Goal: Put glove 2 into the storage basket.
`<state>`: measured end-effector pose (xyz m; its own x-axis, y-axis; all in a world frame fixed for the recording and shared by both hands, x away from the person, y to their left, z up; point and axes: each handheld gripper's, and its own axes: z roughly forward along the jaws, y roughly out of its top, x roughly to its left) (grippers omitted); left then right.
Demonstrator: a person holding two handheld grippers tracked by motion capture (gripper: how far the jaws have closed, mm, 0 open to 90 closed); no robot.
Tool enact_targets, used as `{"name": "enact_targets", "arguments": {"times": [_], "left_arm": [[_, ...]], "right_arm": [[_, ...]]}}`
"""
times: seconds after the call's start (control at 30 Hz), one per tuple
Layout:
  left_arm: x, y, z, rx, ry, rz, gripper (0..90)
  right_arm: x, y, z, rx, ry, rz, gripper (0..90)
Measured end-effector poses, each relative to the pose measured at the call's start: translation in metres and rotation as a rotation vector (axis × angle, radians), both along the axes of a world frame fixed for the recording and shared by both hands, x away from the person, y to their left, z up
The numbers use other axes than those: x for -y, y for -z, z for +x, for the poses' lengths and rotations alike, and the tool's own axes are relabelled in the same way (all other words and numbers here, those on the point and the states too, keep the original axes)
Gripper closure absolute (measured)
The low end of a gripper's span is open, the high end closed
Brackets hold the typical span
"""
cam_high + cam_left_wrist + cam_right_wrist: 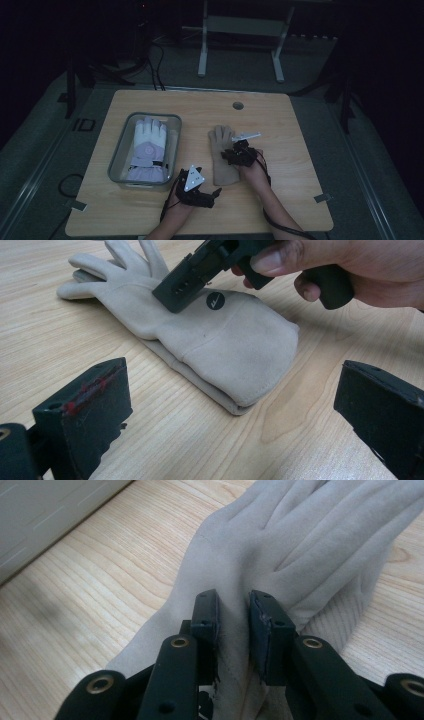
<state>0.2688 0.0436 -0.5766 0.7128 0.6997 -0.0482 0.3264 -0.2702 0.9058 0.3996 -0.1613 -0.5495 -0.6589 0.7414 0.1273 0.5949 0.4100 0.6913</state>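
A beige glove (223, 155) lies flat on the wooden table, fingers pointing away from the person. My right gripper (231, 156) points down onto its palm, near the small round logo (215, 300). The right gripper (234, 630) has its jaws a narrow gap apart with a ridge of the glove's fabric (280, 545) between them, and the pads stand slightly off it. My left gripper (214, 193) rests low by the glove's cuff (260, 370). That left gripper (235, 415) is wide open with bare table between its jaws.
A clear plastic bin (118, 150) at the left holds a white and lavender glove (146, 145); its pale wall (45, 515) stands close to the beige glove. A round cable hole (238, 105) sits near the table's far edge. A white frame stands on the floor beyond.
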Motion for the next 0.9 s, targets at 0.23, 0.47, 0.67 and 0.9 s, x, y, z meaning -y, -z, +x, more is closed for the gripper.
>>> {"name": "enact_targets", "arguments": {"times": [0.23,0.47,0.67,0.9], "left_arm": [[0.001,0.000,0.000,-0.002,-0.005,0.026,1.9],[0.002,0.000,0.000,0.002,-0.018,0.042,1.9],[0.004,0.000,-0.001,0.012,-0.042,0.051,1.9],[0.003,0.000,0.000,0.017,-0.023,0.041,2.0]], "right_arm": [[0.001,-0.003,0.001,-0.005,-0.010,0.002,63.0],[0.019,-0.026,-0.001,0.021,-0.011,0.021,38.0],[0.036,-0.036,0.000,-0.006,0.006,0.061,18.7],[0.040,-0.036,0.000,-0.022,-0.018,0.068,16.5]]}}
